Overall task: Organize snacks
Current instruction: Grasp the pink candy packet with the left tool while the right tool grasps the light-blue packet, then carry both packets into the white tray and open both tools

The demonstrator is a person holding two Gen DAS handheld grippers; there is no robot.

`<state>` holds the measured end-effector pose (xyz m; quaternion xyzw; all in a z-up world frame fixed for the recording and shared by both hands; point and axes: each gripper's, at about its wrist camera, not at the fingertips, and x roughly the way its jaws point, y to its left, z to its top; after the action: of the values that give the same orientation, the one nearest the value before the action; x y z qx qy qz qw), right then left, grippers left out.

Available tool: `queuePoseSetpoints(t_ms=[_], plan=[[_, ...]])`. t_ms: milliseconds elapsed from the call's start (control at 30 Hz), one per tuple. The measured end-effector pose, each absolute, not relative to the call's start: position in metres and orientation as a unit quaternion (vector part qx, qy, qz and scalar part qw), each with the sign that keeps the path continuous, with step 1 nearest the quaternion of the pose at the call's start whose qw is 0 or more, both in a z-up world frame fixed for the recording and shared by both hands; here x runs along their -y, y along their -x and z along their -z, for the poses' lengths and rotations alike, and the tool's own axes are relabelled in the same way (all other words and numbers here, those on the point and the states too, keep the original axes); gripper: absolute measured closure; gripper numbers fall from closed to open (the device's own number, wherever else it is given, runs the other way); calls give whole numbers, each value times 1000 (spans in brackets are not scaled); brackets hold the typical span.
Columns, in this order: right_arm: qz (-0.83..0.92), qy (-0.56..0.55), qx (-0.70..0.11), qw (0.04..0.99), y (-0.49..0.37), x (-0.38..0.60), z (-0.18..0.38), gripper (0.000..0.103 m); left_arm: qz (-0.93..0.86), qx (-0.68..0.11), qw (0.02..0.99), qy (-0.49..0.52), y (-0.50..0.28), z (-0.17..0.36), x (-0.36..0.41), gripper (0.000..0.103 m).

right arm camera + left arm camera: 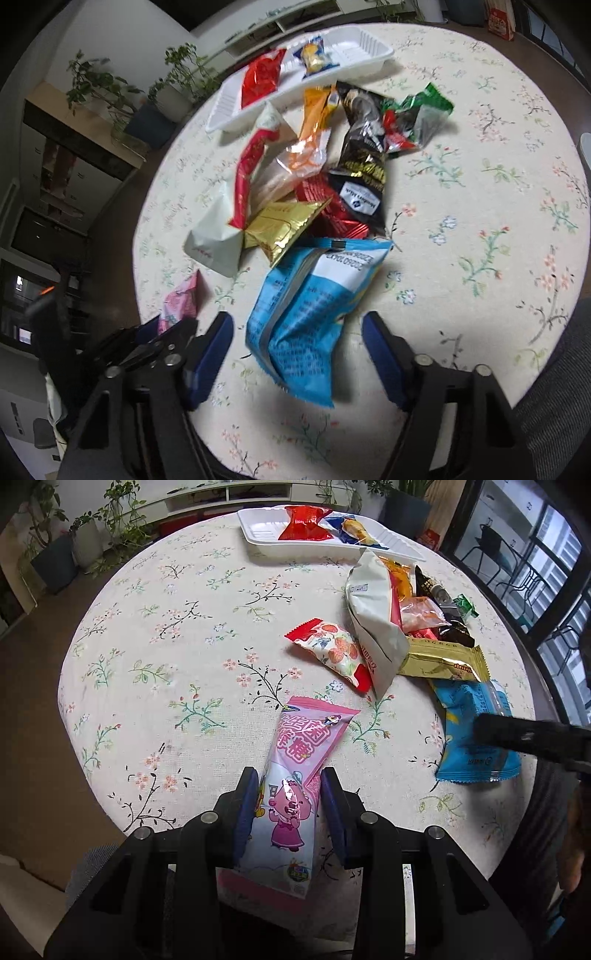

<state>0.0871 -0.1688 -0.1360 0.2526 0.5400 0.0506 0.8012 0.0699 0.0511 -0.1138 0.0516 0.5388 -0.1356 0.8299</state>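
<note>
My left gripper (290, 786) is shut on a long pink candy packet (295, 786) with a cartoon pig, held above the round floral table (166, 664). My right gripper (297, 332) is open, its fingers on either side of a blue snack bag (310, 306) that lies on the table; that bag also shows in the left wrist view (476, 731). A white tray (266, 531) at the far edge holds a red packet (304, 524) and a blue-and-yellow packet (354, 531). The tray also shows in the right wrist view (354, 48).
A heap of snacks lies at mid-table: a white bag (218, 236), gold packet (284, 225), black bag (365, 158), orange packet (314, 122), green-red wrapper (417, 114). A strawberry-print packet (332, 653) lies beside the heap. Potted plants (62, 546) stand beyond the table.
</note>
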Motion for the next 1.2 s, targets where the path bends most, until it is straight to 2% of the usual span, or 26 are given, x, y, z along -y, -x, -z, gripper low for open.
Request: queuePoseSetpoints(t_ms=[200, 433, 833, 1200], plan=[[-56, -248, -531, 808, -88, 171, 140, 54, 136, -537, 831, -49, -69, 113, -52, 70], [-72, -286, -515, 805, -60, 195, 140, 61, 152, -540, 828, -23, -68, 112, -54, 71], [-91, -359, -460, 807, -20, 248, 123, 61, 215, -537, 806, 120, -64, 94, -77, 76], [-88, -372, -431, 817, -23, 263, 112, 61, 206, -539, 809, 116, -69, 97, -77, 78]])
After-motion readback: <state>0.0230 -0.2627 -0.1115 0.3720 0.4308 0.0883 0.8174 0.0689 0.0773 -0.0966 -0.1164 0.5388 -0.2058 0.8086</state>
